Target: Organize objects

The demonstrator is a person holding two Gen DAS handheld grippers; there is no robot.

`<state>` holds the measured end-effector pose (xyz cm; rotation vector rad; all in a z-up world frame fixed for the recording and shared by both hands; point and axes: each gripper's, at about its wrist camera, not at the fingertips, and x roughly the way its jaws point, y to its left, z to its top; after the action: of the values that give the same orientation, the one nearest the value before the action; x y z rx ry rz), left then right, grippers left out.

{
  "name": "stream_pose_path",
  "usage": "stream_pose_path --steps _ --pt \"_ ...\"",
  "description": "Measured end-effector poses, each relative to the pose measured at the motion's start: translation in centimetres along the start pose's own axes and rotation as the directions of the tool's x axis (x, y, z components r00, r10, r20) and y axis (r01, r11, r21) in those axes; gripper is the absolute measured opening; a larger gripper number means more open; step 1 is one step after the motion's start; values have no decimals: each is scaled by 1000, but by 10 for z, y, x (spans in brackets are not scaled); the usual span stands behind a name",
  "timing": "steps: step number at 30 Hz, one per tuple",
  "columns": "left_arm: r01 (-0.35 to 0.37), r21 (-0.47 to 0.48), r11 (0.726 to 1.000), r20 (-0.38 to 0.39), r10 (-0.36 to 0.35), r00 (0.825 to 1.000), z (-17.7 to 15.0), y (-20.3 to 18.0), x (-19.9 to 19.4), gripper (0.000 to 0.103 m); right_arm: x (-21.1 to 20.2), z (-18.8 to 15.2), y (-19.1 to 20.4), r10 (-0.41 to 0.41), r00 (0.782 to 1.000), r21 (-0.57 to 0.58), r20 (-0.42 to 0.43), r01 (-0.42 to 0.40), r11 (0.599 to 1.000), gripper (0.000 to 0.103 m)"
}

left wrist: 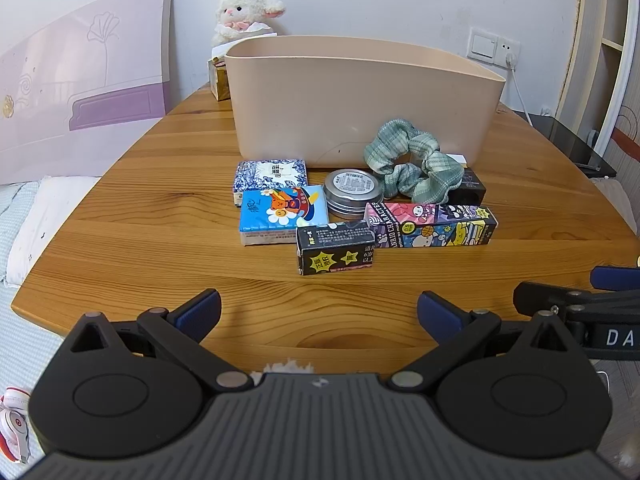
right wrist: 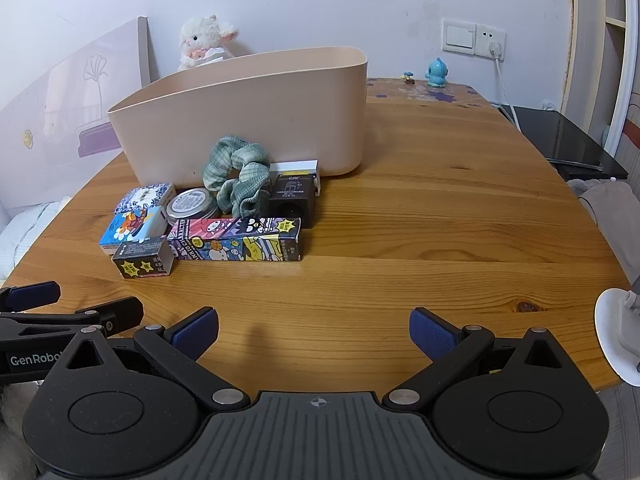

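Wooden table [left wrist: 160,240] fills the left wrist view, with the left gripper [left wrist: 319,312] low in the foreground, its blue-padded fingers spread wide and holding nothing. A beige plastic bin [left wrist: 360,100] stands at the middle of the table. Small items cluster just in front of it: a blue-and-white patterned packet [left wrist: 272,174], a blue tissue pack [left wrist: 282,214] with a cartoon bear, a round metal tin [left wrist: 352,192], a green plaid scrunchie [left wrist: 416,168] leaning against the bin, a long cartoon-printed box [left wrist: 434,224], and a small black box [left wrist: 335,248] with yellow stars nearest the gripper. A plush lamb [left wrist: 246,10] sits behind the bin. Part of the right gripper shows at the right edge.

From the right wrist view, the right gripper [right wrist: 314,330] also hovers above the table's near edge, fingers wide apart and empty. The same cluster lies ahead and to the left, touching the front of the bin [right wrist: 260,112]. A black cube-shaped box [right wrist: 292,198] sits beside the scrunchie [right wrist: 236,172], behind the cartoon-printed box [right wrist: 236,240]. A small blue figurine [right wrist: 436,72] stands near the far edge.
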<state>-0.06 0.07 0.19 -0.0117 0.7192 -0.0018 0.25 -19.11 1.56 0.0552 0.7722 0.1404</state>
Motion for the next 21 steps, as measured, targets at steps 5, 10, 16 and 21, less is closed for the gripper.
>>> stream_pose_path --steps 5,10,16,21 --pt "0 0 1000 0 0 1000 0 1 0 103 0 1 -1 2 1000 1 -1 -2 1000 103" --pt "0 -3 1000 1 0 1000 0 1 0 103 -1 1 -1 1 1000 0 0 -1 1000 103" --pt "6 -3 1000 -1 -6 1000 4 -4 -4 103 -1 1 -2 2 1000 1 1 -2 1000 103" --pt "6 -7 1000 -1 -6 1000 3 -4 -4 103 1 2 -3 4 1000 3 0 -4 1000 103"
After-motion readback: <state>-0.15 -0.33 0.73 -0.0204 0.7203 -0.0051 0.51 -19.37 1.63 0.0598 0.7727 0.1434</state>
